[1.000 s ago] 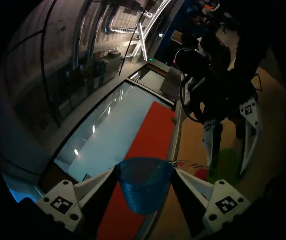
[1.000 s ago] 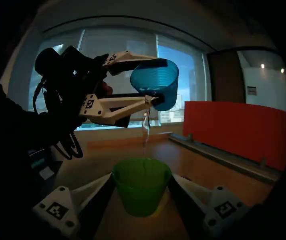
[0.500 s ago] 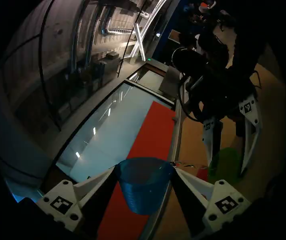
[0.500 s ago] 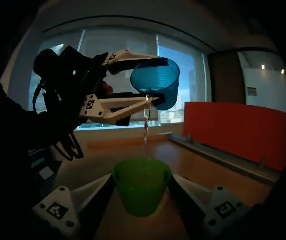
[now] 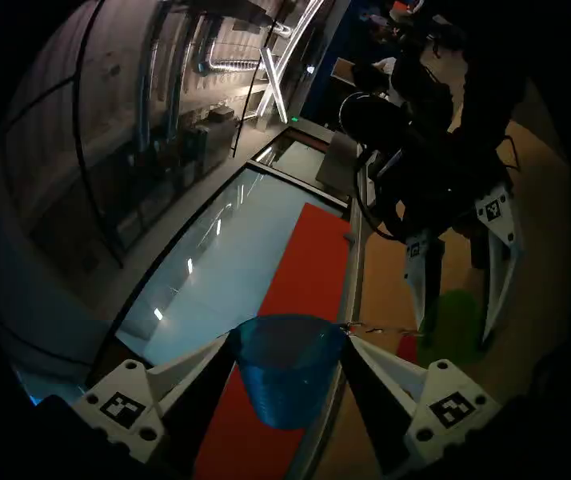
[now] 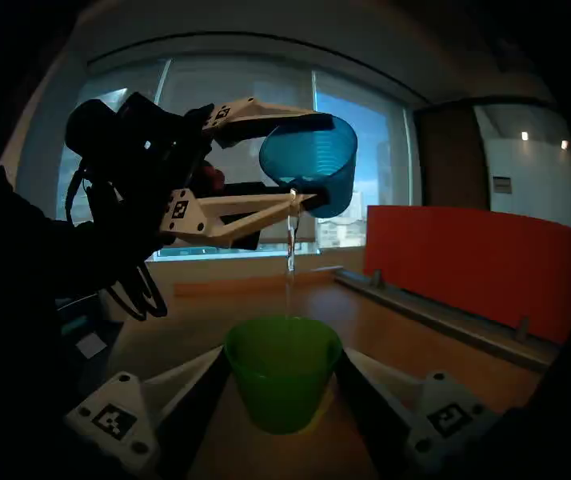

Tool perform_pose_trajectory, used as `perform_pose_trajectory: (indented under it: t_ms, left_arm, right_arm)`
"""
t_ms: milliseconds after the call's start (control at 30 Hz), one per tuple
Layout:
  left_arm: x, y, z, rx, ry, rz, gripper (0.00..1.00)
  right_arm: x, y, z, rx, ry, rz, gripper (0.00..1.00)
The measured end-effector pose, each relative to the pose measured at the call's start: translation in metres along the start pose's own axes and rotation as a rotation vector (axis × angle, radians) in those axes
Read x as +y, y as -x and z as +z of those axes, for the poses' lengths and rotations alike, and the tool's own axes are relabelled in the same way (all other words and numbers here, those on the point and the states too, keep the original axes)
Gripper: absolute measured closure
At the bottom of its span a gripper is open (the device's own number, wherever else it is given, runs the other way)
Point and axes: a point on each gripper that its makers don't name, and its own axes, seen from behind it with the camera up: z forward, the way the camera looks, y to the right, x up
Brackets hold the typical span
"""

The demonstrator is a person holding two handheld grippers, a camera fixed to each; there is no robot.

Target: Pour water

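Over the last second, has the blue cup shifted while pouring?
No, not noticeably. In the right gripper view the blue cup keeps its place against the window frame, tilted above the green cup.

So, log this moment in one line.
pouring | left gripper shut on blue cup, tipped | right gripper shut on green cup | water streaming down

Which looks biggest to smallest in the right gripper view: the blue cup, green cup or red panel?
1. red panel
2. green cup
3. blue cup
The green cup is much nearer in this view, so the two cups' real sizes may match.
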Motion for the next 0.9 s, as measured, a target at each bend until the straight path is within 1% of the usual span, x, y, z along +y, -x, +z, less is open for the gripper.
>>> perform_pose_trajectory:
  t_ms: [200, 500, 700, 900]
  left_arm:
    - [0.0008, -0.0007, 0.0012, -0.006, 0.002, 0.029, 0.12]
    - [0.0024, -0.0048, 0.0014, -0.007, 0.008, 0.055, 0.12]
    - [0.0012, -0.0078, 0.0015, -0.006, 0.004, 0.065, 0.12]
    - [0.0035, -0.0078, 0.0012, -0.007, 0.006, 0.077, 0.12]
  right_arm:
    - [0.0007, -0.0015, -0.0002, 0.0, 0.001, -0.003, 0.1]
    - [-0.0002, -0.0022, -0.0009, 0.001, 0.002, -0.007, 0.1]
    - [-0.0005, -0.0025, -0.0011, 0.001, 0.002, -0.008, 0.1]
    - [-0.0004, -0.0026, -0.0007, 0.001, 0.001, -0.009, 0.1]
